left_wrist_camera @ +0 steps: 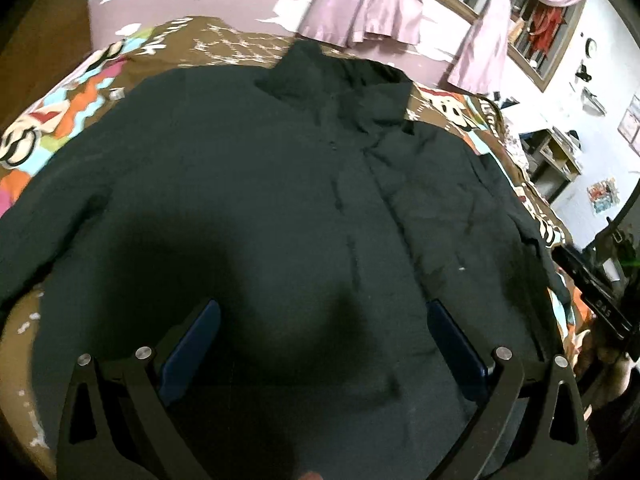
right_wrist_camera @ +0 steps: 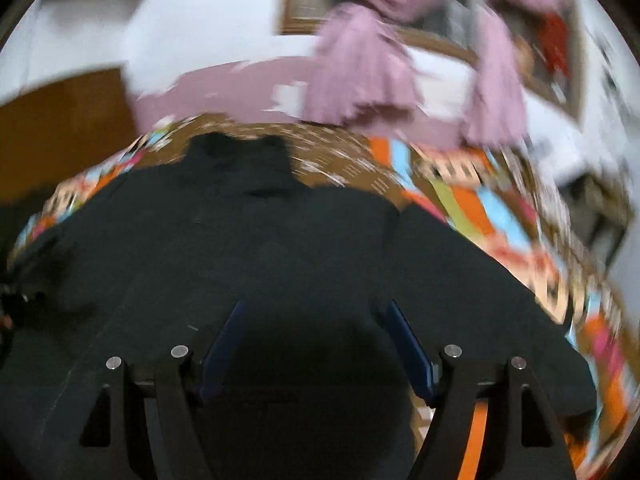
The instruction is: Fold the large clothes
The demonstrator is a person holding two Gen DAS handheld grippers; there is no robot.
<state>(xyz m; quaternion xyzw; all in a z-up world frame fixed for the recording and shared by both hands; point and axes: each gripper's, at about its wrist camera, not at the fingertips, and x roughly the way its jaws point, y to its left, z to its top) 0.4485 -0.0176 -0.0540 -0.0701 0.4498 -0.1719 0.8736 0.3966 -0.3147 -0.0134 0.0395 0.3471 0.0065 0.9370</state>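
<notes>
- Item: dark jacket, spread front-up on the bed over a patterned bedsheet; collar at the far end, toward the pink curtains.
- My left gripper: jaws wide, holding nothing, poised above the lower body of the jacket.
- My right gripper: jaws wide, holding nothing, above the jacket's right side; view blurred.
- Status, as I judge it: folding not yet begun.
- Risk: thick fabric; a shallow pinch may take only the top layer, so the fold drags crooked or slips free.
</notes>
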